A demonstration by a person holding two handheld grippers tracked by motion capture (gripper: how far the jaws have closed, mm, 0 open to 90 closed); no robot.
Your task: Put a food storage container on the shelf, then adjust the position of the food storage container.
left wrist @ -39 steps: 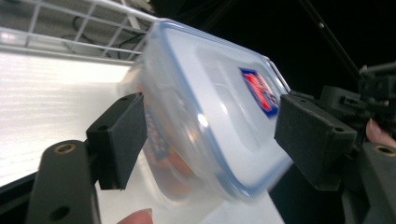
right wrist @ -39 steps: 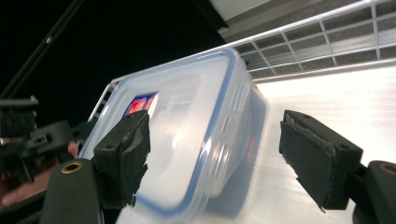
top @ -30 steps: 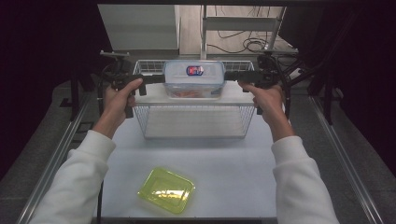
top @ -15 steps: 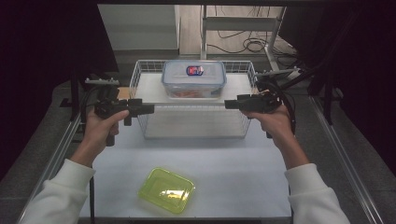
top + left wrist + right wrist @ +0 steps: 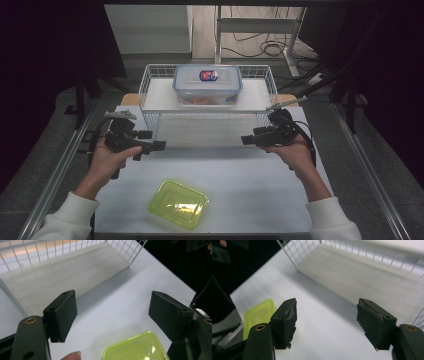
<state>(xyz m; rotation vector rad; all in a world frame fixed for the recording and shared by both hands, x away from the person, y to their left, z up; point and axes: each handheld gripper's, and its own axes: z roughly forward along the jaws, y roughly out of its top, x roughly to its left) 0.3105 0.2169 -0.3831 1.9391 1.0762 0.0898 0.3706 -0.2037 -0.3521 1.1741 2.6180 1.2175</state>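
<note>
One white wire basket [image 5: 150,85], far centre. One clear lidded container [image 5: 207,85] inside it. One yellow-green lid [image 5: 178,203], near centre. One white table [image 5: 250,195]. Two handheld grippers: left gripper [image 5: 159,145], right gripper [image 5: 246,140].

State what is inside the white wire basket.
The white wire basket holds a clear plastic box with a blue-rimmed lid. Something orange shows through its wall; the lid covers the rest.
</note>
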